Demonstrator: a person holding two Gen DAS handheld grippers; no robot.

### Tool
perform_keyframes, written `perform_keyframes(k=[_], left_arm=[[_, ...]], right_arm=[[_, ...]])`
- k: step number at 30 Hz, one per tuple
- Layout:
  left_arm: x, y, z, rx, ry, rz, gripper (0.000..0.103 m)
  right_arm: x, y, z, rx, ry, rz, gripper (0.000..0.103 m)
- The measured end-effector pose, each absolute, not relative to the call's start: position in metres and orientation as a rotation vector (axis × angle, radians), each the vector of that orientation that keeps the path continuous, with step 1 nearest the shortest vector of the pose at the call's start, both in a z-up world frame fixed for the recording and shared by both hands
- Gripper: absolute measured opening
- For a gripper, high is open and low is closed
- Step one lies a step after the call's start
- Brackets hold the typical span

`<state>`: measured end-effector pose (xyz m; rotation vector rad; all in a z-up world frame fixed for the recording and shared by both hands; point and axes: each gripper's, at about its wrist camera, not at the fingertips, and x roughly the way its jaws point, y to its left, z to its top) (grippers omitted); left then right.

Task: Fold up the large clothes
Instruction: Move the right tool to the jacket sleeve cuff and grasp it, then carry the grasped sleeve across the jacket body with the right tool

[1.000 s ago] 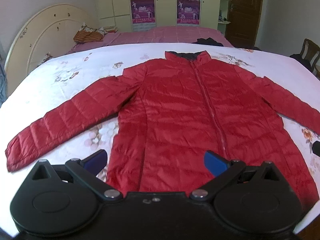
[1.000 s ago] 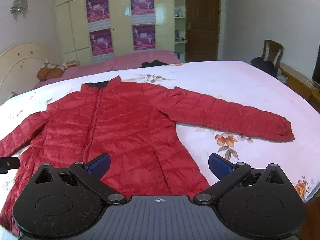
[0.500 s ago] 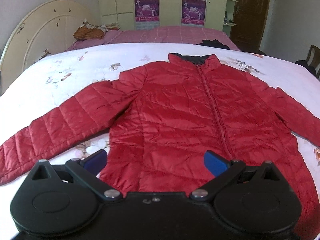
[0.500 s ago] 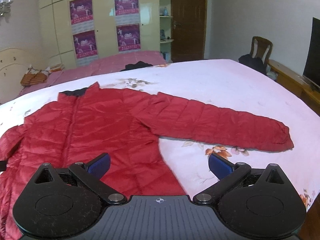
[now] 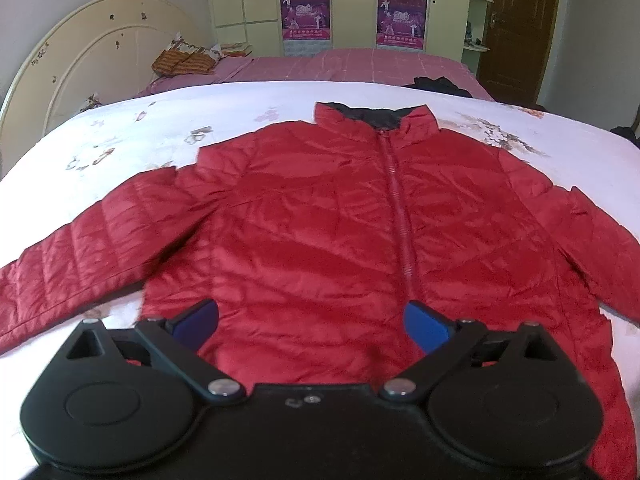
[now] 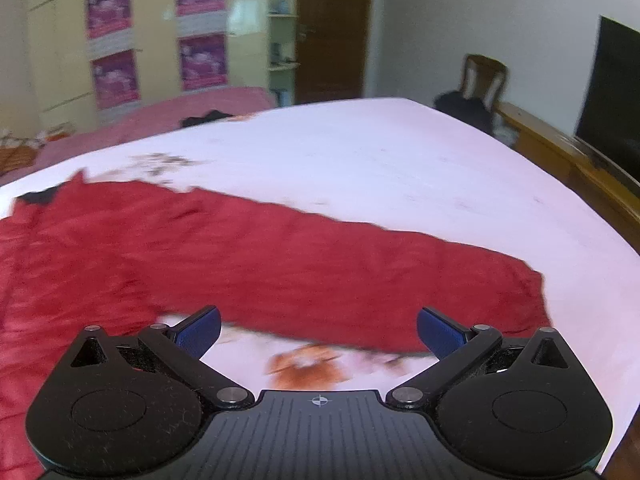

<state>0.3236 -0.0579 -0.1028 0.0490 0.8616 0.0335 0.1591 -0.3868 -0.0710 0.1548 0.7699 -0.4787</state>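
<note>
Plainly, the jacket lies flat, zipped, on the bed, sleeves spread. Left gripper and right gripper hover wide open, empty. Its slick quilting may slip from a shallow pinch, or drag the body askew.

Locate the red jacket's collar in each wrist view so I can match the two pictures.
Left wrist view: the collar sits top centre, red with a dark lining, at the head of the zip.
Right wrist view: the collar is at the far left edge, blurred, with only a dark patch showing.
Shared landmark: the purple posters on the cream wardrobe doors.
</note>
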Motion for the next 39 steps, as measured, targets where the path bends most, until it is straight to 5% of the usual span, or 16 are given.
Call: perform_keyframes(k=[14,22,24,29,39], left_arm=[[0.36,-0.097,-0.126,0.082,0.9,0.046,0.095],[0.366,-0.103,-0.127,0.099,0.908,0.023,0.089],[0.367,-0.103,-0.126,0.104,0.904,0.021,0.089],[0.371,-0.097,-0.124,0.08,0.891,0.001,0.084],[0.375,-0.058,-0.11,0.033,0.878,0.042,0.083]], right_arm=[[0.148,-0.509,-0.103,0.18,0.83,-0.753,0.103],[0.133,-0.544,-0.12,0.421,0.839,-0.745,0.102],[0.129,-0.541,-0.114,0.424,0.819,-0.724,0.071],[0.131,-0.532,-0.101,0.448,0.781,-0.647,0.021],[0.176,-0.458,-0.042,0.337,0.622,-0.413,0.019]])
